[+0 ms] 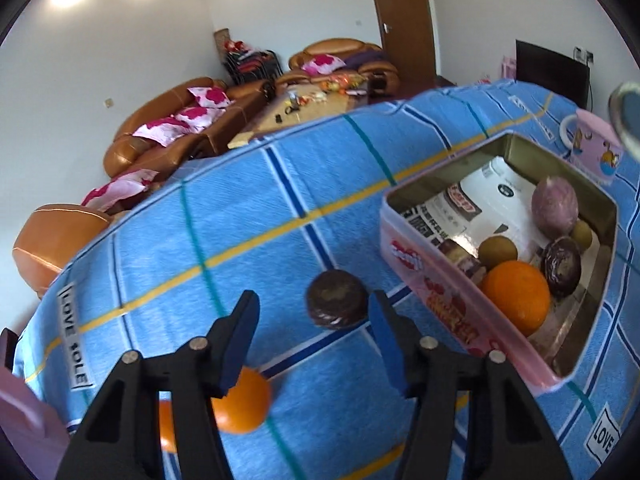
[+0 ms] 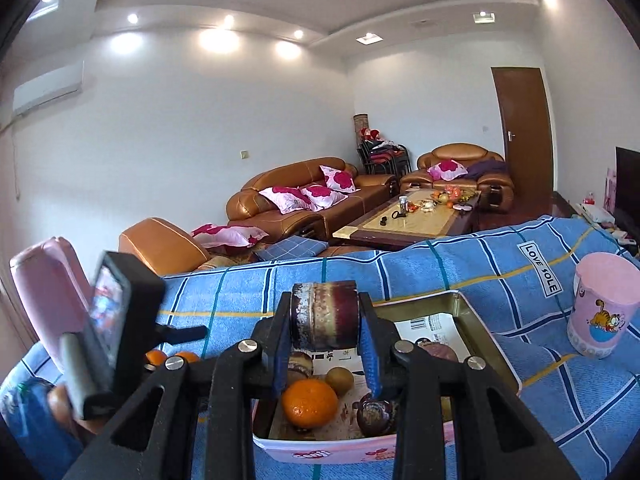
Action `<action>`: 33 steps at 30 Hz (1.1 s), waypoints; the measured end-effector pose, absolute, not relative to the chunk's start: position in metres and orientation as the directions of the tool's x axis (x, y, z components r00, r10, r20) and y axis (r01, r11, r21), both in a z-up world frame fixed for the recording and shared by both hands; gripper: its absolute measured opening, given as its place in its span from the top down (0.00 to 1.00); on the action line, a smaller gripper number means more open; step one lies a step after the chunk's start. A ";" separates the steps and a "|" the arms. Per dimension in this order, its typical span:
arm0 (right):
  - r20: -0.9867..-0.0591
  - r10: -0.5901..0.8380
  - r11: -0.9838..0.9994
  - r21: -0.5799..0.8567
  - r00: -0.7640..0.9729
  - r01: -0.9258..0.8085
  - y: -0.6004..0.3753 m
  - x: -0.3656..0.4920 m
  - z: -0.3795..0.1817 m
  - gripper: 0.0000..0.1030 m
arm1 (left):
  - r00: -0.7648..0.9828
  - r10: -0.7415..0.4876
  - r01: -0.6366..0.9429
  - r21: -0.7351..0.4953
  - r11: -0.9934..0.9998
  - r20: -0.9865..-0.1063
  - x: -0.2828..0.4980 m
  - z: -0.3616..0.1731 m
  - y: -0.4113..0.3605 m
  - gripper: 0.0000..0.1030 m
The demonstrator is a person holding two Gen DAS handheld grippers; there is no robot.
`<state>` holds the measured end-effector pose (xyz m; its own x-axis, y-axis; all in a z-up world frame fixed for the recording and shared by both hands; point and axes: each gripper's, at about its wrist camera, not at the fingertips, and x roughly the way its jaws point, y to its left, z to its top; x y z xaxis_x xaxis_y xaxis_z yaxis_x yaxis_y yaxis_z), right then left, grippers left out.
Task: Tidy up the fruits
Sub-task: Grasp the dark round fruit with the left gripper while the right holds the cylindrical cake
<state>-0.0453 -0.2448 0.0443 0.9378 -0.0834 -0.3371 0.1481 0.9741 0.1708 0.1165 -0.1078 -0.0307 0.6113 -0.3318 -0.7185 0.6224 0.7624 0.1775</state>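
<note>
Table: covered by a blue checked cloth (image 1: 248, 216), sofas and a low table well beyond it.
Tin: an open pink tin (image 1: 430, 276) sits on the cloth, to the right in the left wrist view and straight ahead and below in the right wrist view (image 2: 328, 454); paper lines its floor.
Tin contents: an orange (image 1: 516, 294), a pale purple round fruit (image 1: 555, 207), two small brownish-green fruits and dark round pieces.
Mug: a pink cartoon mug (image 2: 600, 308) stands on the cloth just beyond the tin's far right corner.
Loose pieces: a dark round fruit (image 1: 337, 299) lies on the cloth just left of the tin; a loose orange (image 1: 244, 400) lies nearer the camera, partly behind the left finger.
Right gripper (image 2: 325, 346): clamped on a dark red, mottled, drum-shaped piece (image 2: 324, 316), its flat ends against the pads, held above the tin's near end.
Left gripper (image 1: 314, 340): jaws part-way apart, nothing between the pads.
Key relation: the dark round fruit lies straight ahead of the left fingertips, centred in the gap and a little closer to the right-hand pad; it looks squat and round, so no long axis to line up. The left hand is the nearer one.
Likely next: push the left gripper forward and close; the right only needs to lower and let go.
</note>
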 end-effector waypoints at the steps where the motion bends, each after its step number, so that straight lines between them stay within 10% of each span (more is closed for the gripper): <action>1: -0.335 -0.087 0.974 0.171 0.938 0.151 -0.246 -0.046 0.045 0.69 | 0.603 -0.332 0.629 0.177 0.757 -0.725 0.118 -0.033 -0.111 0.43; 7: -0.341 -0.093 0.969 0.186 0.936 0.164 -0.247 -0.047 0.045 0.69 | 0.563 -0.315 0.638 0.160 0.753 -0.764 0.131 -0.040 -0.124 0.61; 33: -0.276 -0.007 0.997 0.067 0.961 0.027 -0.200 -0.047 0.024 0.69 | 0.859 -0.066 0.138 0.106 0.985 -0.507 0.031 0.002 -0.023 0.62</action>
<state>-0.0466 -0.2003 0.0238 0.9611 -0.0074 -0.2762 0.0268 0.9974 0.0665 0.0314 -0.0234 0.0021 0.8592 -0.0657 -0.5075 0.1378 0.9848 0.1058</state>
